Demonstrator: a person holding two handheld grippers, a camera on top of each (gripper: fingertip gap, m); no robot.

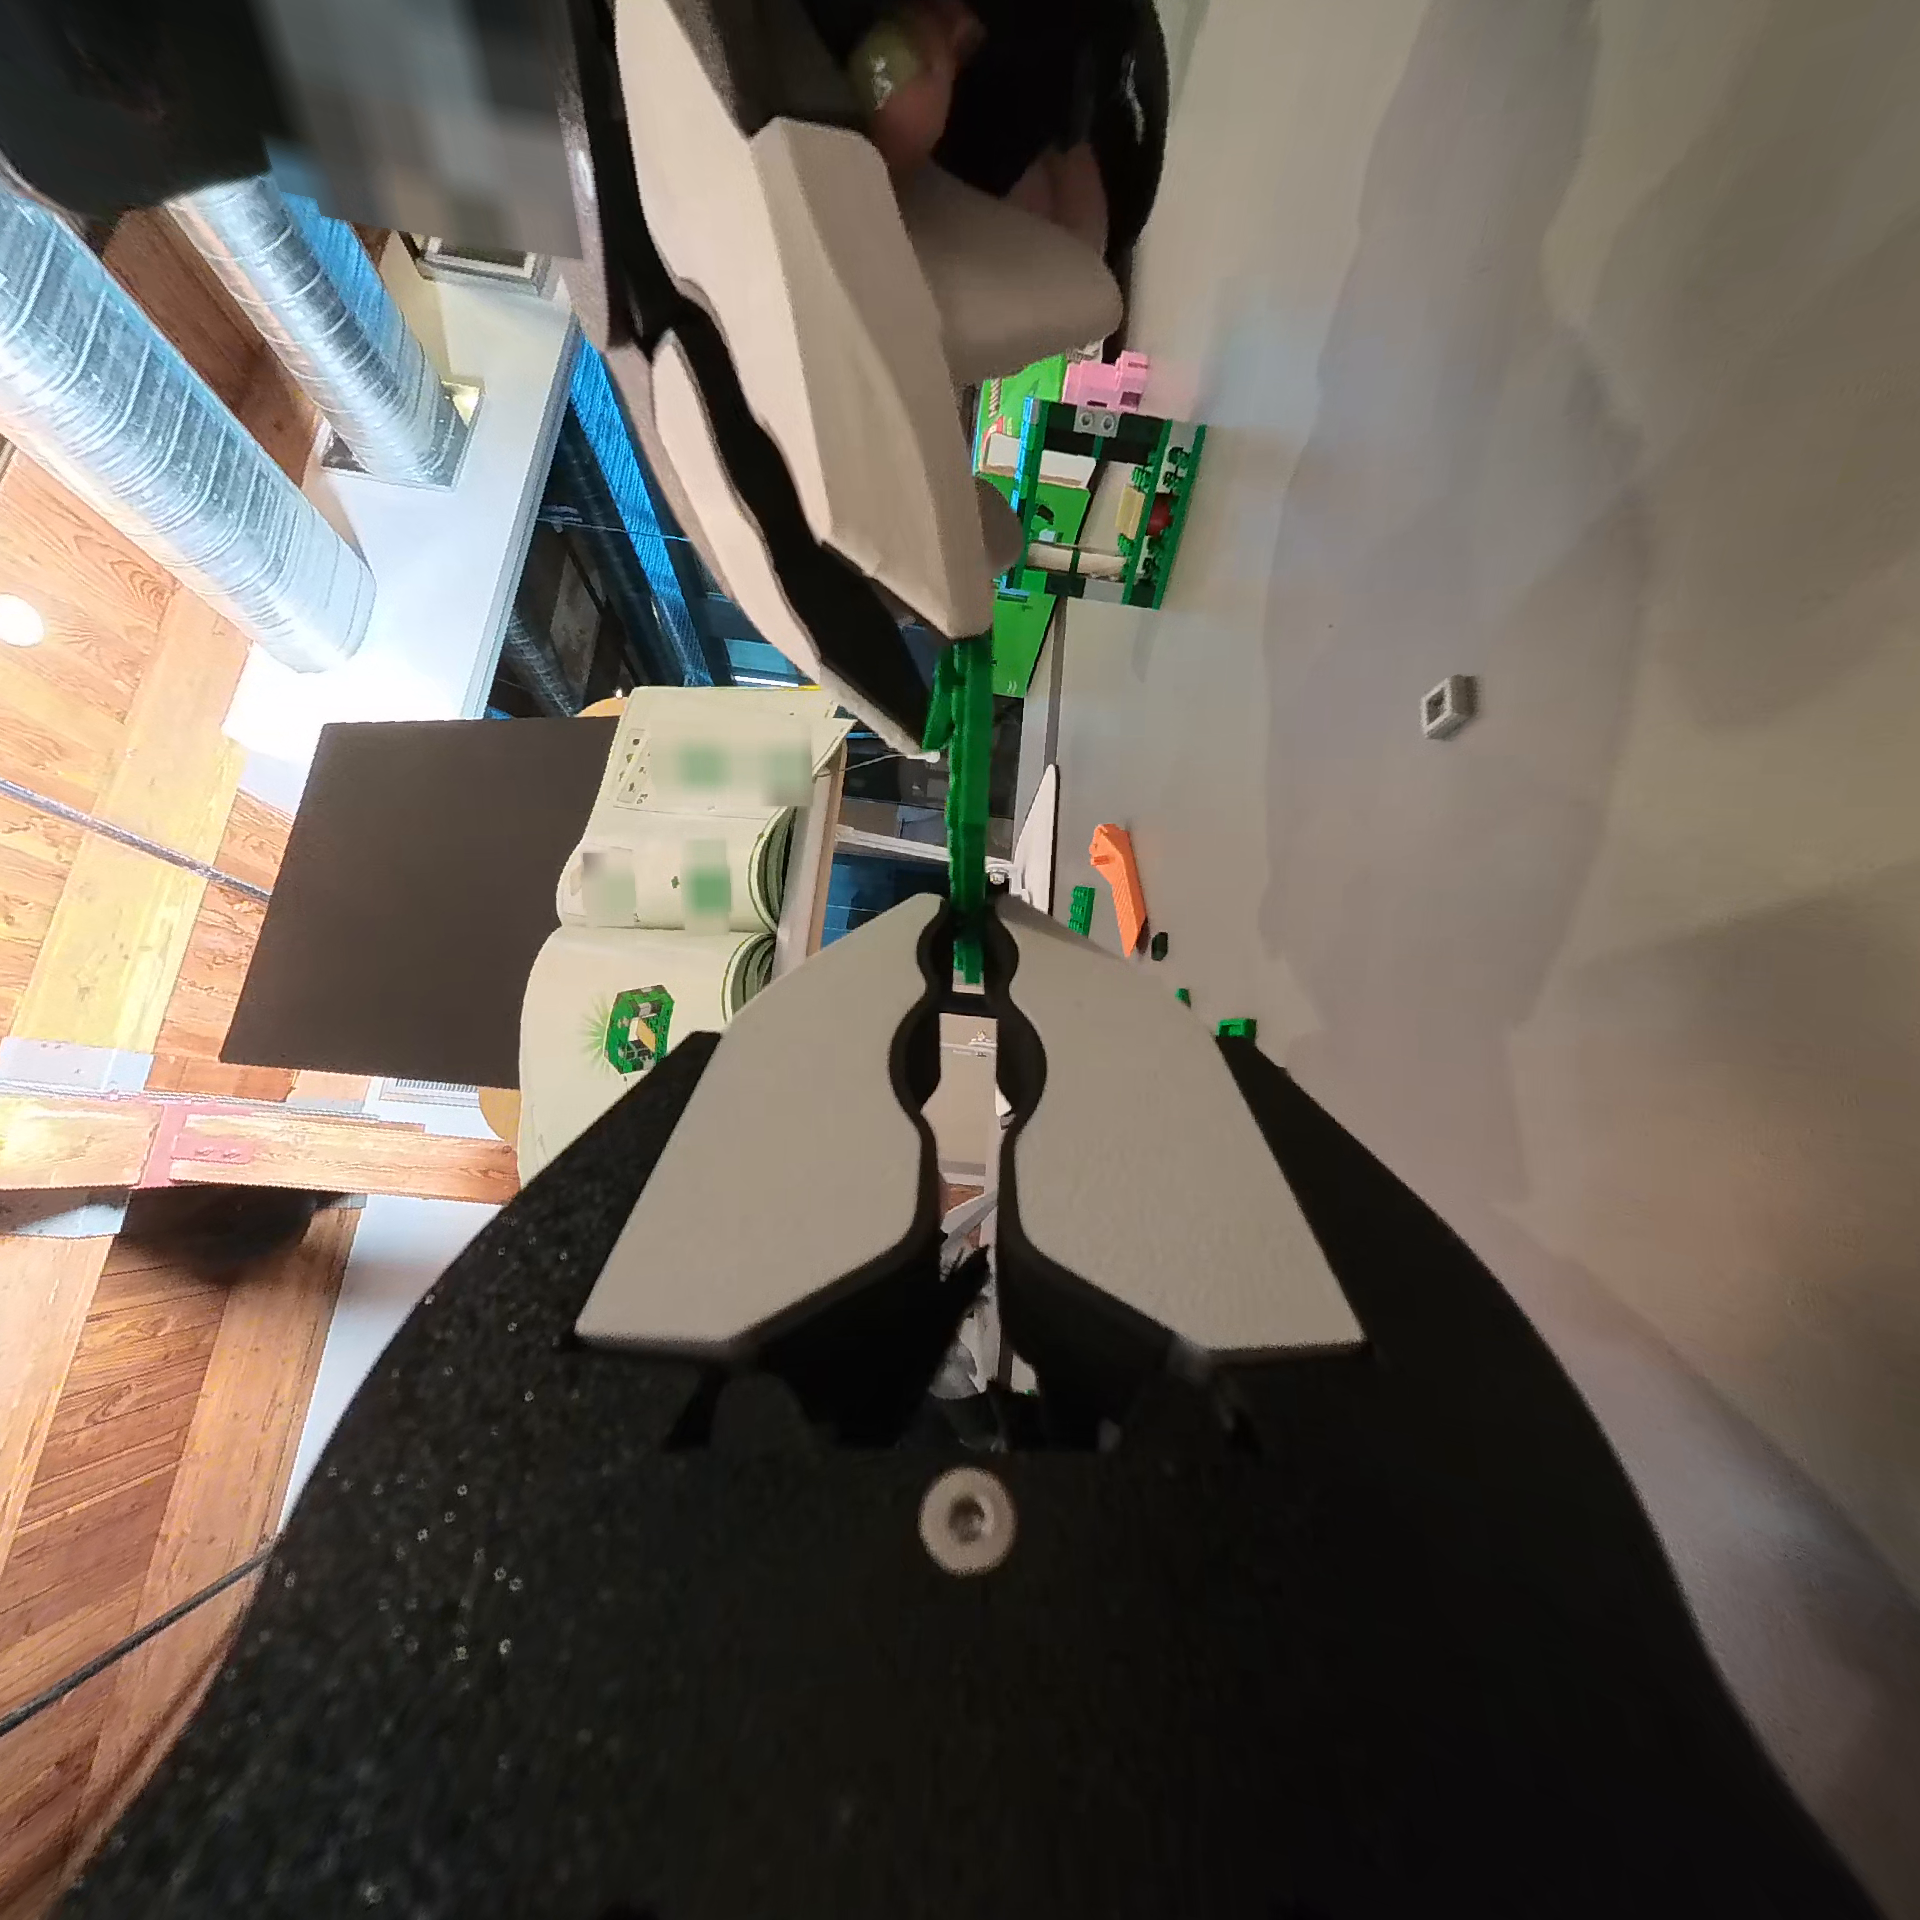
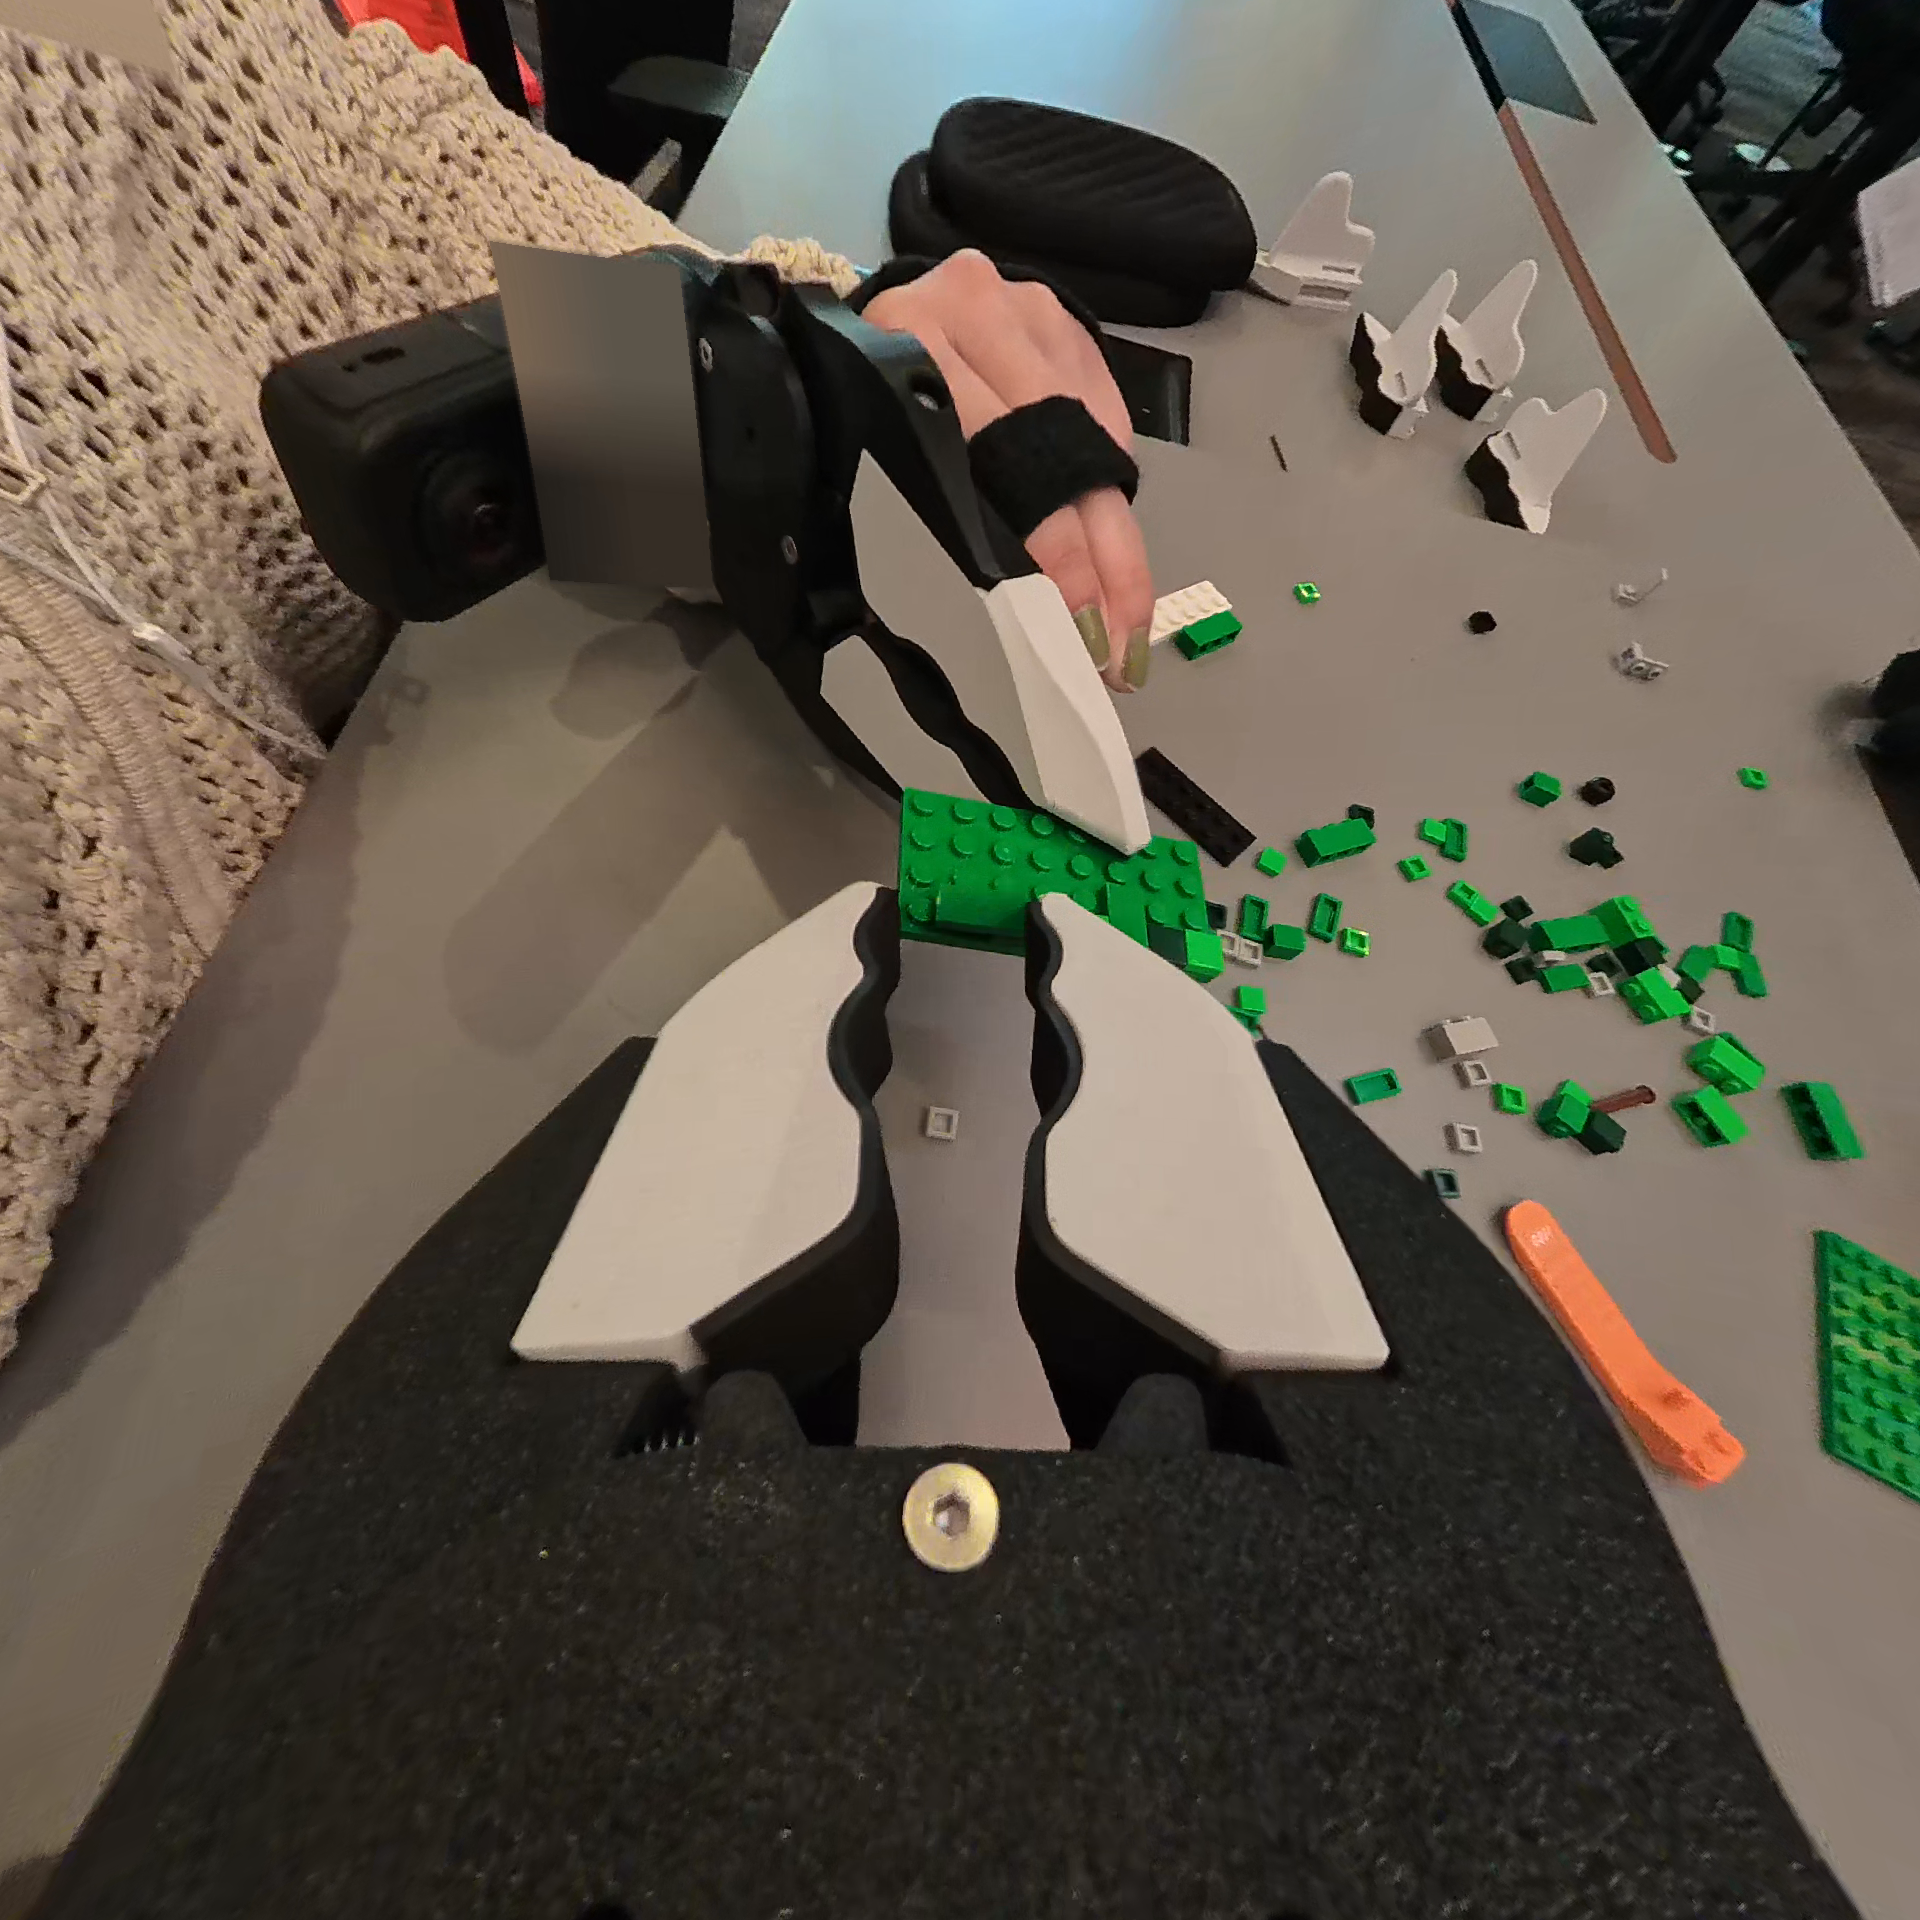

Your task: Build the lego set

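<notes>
A green Lego plate (image 2: 997,862) with smaller green pieces stuck on top is held flat just above the grey table (image 2: 582,831). My left gripper (image 1: 971,914) is shut on one edge of it; in the left wrist view the plate (image 1: 966,790) shows edge-on. In the right wrist view the left gripper (image 2: 1039,821) clamps the plate's far side, one white finger (image 2: 1070,727) on top. My right gripper (image 2: 961,914) is open, its tips at the plate's near edge. It also shows in the left wrist view (image 1: 935,675), at the plate's far end.
Several loose green bricks (image 2: 1621,956) lie to the right, with an orange brick separator (image 2: 1621,1351), a black plate (image 2: 1195,805) and a green baseplate (image 2: 1870,1361). A small grey tile (image 2: 940,1122) lies under my right gripper. A part-built model (image 1: 1112,499) stands farther off. My left and right fingertips are right by each other. The small grey tile (image 2: 940,1122) is about 8 cm from both grippers' fingertips.
</notes>
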